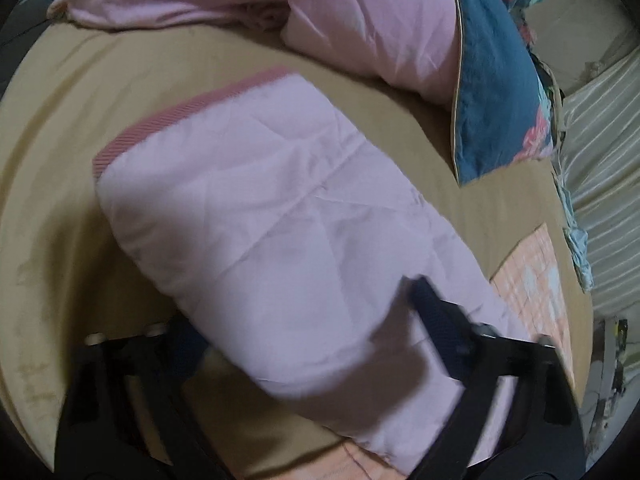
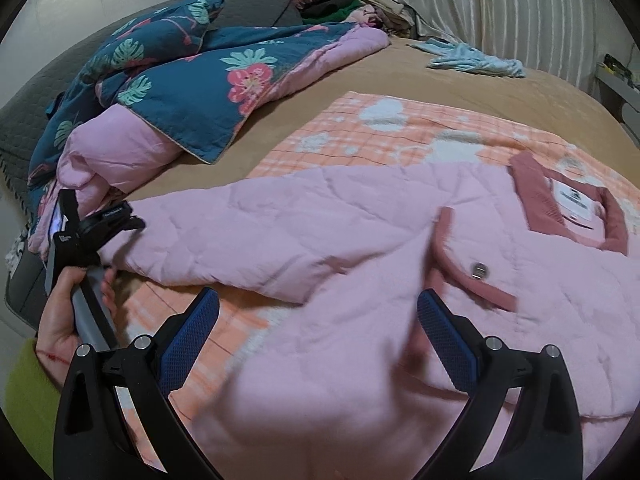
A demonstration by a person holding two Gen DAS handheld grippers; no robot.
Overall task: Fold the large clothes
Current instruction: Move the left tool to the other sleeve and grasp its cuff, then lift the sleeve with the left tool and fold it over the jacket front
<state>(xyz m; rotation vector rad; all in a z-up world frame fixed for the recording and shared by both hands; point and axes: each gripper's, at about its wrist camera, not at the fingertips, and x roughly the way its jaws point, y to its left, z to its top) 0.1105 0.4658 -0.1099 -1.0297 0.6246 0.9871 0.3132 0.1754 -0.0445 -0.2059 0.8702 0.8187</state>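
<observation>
The left claw [image 1: 304, 320] straddles the sleeve [image 1: 256, 216] of the pink quilted jacket [image 2: 360, 248], fingers either side, though blur hides whether the pads press. The right claw [image 2: 320, 320] hangs apart over the jacket's body. The jacket lies spread on the bed [image 2: 400, 76], one sleeve stretched out, so folding looks barely begun.

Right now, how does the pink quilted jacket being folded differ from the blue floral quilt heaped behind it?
1. The pink jacket is spread flat on the orange plaid blanket; the blue floral quilt is bunched in a heap.
2. The jacket is plain pink with darker pink trim; the quilt has a teal face with flowers and leaves.
3. The jacket lies between the fingers of both grippers; the quilt is beside neither.
Shared: both look quilted, and the quilt's underside is pink too.
</observation>
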